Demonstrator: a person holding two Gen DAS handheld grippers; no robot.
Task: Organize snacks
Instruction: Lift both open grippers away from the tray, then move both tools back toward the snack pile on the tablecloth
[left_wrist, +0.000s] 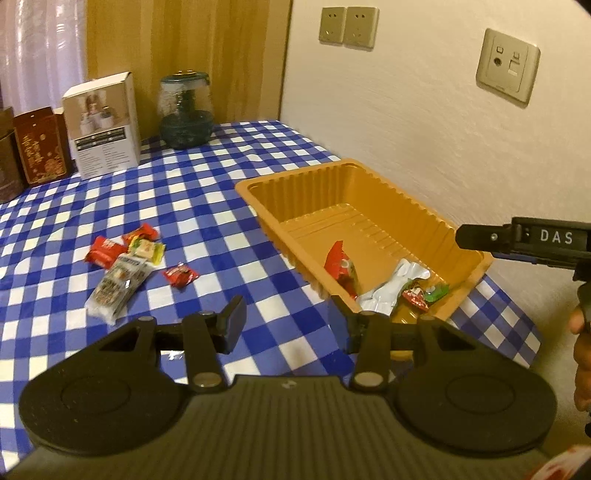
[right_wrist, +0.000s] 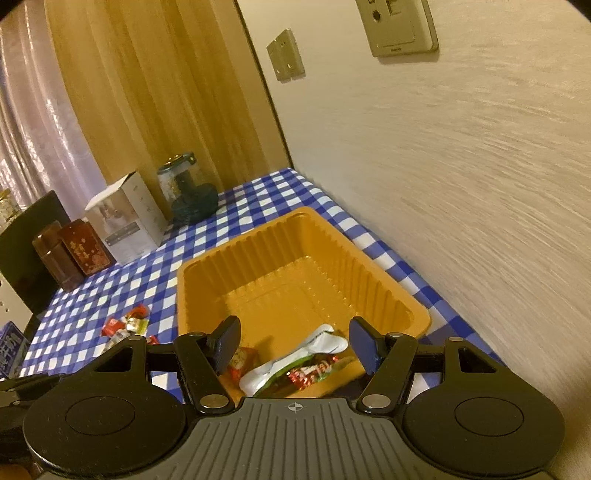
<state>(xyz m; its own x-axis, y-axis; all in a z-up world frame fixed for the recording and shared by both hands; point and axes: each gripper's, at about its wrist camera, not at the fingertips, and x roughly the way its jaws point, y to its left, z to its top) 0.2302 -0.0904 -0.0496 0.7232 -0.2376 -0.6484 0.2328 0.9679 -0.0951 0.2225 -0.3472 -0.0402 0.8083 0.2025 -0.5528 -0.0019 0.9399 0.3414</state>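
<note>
An orange plastic tray (left_wrist: 295, 175) stands on the blue checked cloth by the wall. At its near end lie a red packet (left_wrist: 340, 266), a silver-white wrapper (left_wrist: 388, 291) and a small red and green candy (left_wrist: 421, 295). Several loose snacks lie left of the tray: red packets (left_wrist: 103, 254), a yellow-green one (left_wrist: 147, 251), a long clear pack (left_wrist: 118, 284) and a small red candy (left_wrist: 181, 275). My left gripper (left_wrist: 290, 323) hangs open over the cloth between the pile and the tray, holding nothing. My right gripper (right_wrist: 295, 343) stands open above the tray's near end (right_wrist: 421, 314), the white wrapper (right_wrist: 295, 354) below its fingers.
A white box (left_wrist: 103, 125), a glass jar (left_wrist: 186, 110) and brown boxes (left_wrist: 40, 147) line the table's far edge. The wall with sockets (left_wrist: 508, 64) runs close along the tray's right side. A person's hand (left_wrist: 581, 350) shows at the right edge.
</note>
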